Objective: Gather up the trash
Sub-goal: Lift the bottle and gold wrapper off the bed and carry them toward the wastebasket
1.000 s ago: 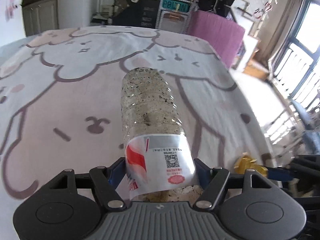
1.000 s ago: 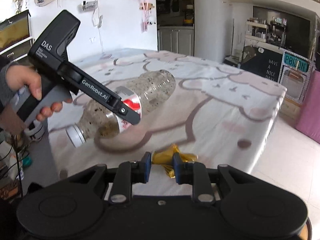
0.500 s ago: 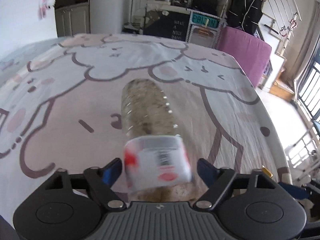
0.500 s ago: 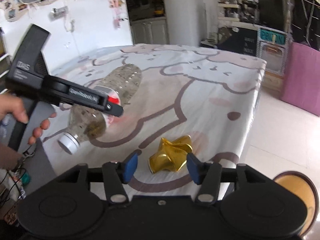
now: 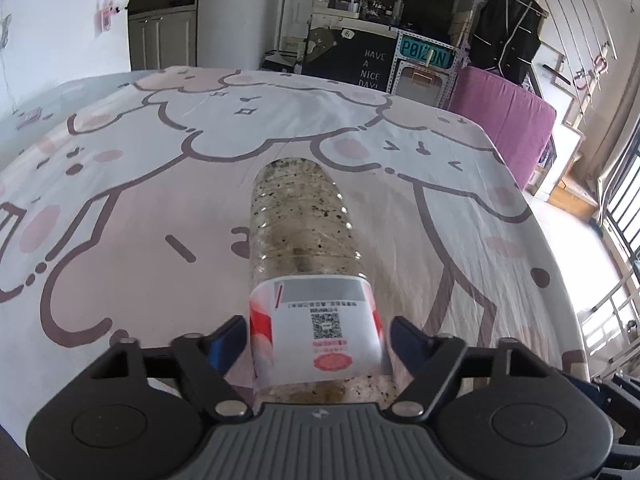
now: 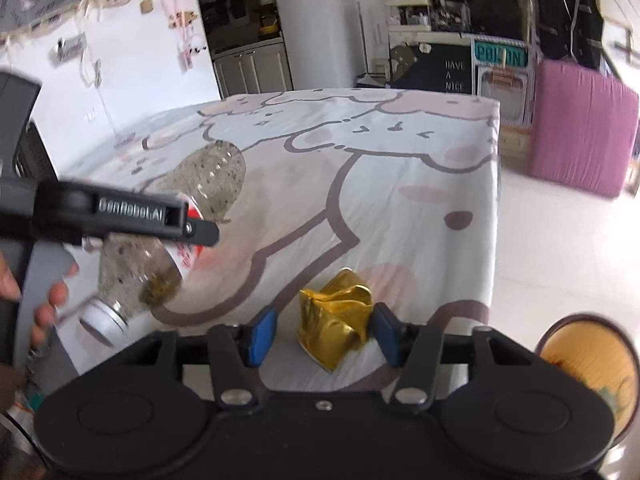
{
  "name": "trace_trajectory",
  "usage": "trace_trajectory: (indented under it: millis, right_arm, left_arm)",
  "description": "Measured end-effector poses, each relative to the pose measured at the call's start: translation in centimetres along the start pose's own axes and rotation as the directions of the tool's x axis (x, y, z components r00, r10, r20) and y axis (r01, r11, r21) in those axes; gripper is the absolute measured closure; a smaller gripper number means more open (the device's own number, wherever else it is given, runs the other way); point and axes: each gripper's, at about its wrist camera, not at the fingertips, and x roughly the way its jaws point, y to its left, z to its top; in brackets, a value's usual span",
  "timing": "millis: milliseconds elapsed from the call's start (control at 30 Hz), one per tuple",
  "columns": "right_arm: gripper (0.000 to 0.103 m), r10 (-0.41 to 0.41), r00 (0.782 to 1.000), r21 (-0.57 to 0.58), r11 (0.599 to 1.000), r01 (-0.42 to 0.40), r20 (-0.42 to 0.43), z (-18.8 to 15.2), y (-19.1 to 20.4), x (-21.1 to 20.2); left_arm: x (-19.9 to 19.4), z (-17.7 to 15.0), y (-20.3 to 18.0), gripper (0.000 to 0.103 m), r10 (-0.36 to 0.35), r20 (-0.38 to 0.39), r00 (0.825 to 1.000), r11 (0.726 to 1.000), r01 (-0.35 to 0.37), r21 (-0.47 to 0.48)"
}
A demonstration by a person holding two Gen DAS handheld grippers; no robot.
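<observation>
Gold crumpled foil wrapper (image 6: pixel 334 320) is lying near the corner of the cartoon-printed bed (image 6: pixel 400 168). We are bracketing it with the right gripper (image 6: pixel 320 332), whose jaws have just been closing but are not yet squeezing it. In the left gripper (image 5: pixel 318 332), its jaws just closed further, we are pinching the grimy clear plastic bottle (image 5: pixel 304 232) by its red-and-white label, cap hanging past the bed's edge. Open pale floor (image 6: pixel 560 260) and a round yellow-lined bin (image 6: pixel 588 360), likely the drop point, are waiting on the right.
</observation>
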Motion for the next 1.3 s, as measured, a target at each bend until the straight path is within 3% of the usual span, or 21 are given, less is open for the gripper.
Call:
trace_trajectory:
  millis: [67,267,467,733,1033,1300]
  right_arm:
    - [0.059,-0.014,1.0,-0.007,1.0,0.014,0.0,0.0,-0.1,-0.1]
    - [0.061,-0.003,1.0,-0.035,0.999,0.003,-0.003,-0.2,-0.1,-0.5]
    - [0.062,0.023,1.0,-0.046,0.999,-0.023,-0.003,-0.3,0.0,-0.9]
    - [0.06,0.024,1.0,-0.093,0.995,-0.024,-0.011,-0.8,0.6,-1.4]
    - [0.057,-0.038,0.999,-0.298,0.954,0.045,0.028,-1.9,2.9,-2.2]
    - [0.073,-0.005,0.999,-0.377,0.926,0.024,0.05,-2.5,3.3,-2.2]
  left_arm:
    - [0.1,0.0,0.1,0.034,-0.003,-0.003,1.0,1.0,0.003,-0.009]
    - [0.0,-0.3,0.1,0.037,-0.017,0.012,1.0,1.0,0.016,0.007]
    - [-0.6,-1.1,-0.3,0.038,-0.045,0.039,0.998,0.998,0.044,0.041]
    - [-1.3,-2.0,-0.3,0.038,-0.07,0.037,0.997,0.997,0.07,0.015]
    - [-1.4,-2.1,-0.1,0.038,-0.074,0.039,0.996,0.997,0.074,0.004]
    - [-1.4,-2.1,-0.2,0.038,-0.075,0.039,0.996,0.997,0.075,0.004]
